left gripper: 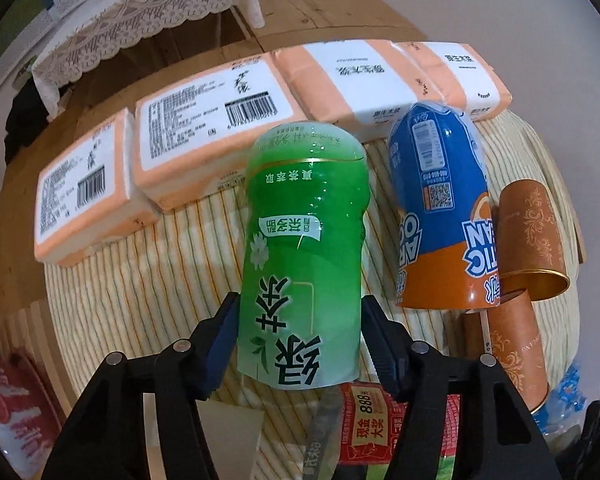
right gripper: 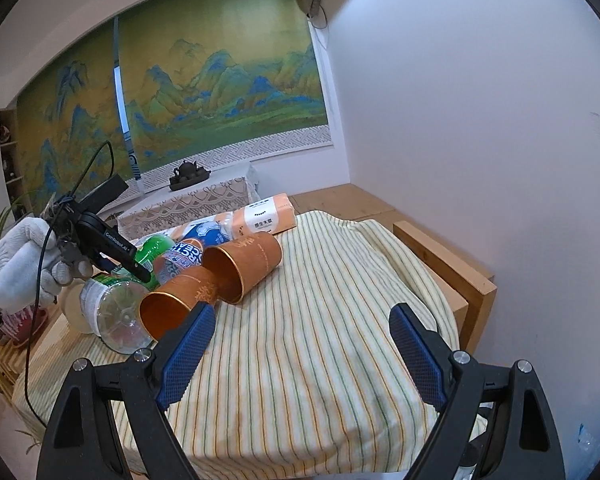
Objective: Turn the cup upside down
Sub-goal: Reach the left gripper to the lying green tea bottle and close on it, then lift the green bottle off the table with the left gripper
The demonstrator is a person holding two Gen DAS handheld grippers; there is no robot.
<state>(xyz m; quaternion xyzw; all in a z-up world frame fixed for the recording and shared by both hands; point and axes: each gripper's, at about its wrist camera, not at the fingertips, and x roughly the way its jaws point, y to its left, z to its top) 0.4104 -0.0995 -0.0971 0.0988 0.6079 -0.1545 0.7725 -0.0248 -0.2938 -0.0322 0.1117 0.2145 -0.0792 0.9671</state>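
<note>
Striped cloth (right gripper: 320, 320) covers the wooden table; its near edge is cut off in both views. Left gripper (left gripper: 300, 340) is clamped on the green cup (left gripper: 304, 248), label text inverted, its open end hidden, probably facing the camera. Blue-orange cup (left gripper: 440, 208) and two brown tubes (left gripper: 532, 232) crowd its right; tissue packs (left gripper: 216, 132) line the far edge. Right gripper (right gripper: 300, 344) has fingers apart, holding nothing.

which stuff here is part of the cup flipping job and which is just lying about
In the job:
- green plastic cup with a tea label, clamped in the left gripper
- right gripper, open and holding nothing

Lying about:
- blue and orange plastic cup
- two copper-coloured tubes
- peach tissue packs
- striped cloth
</note>
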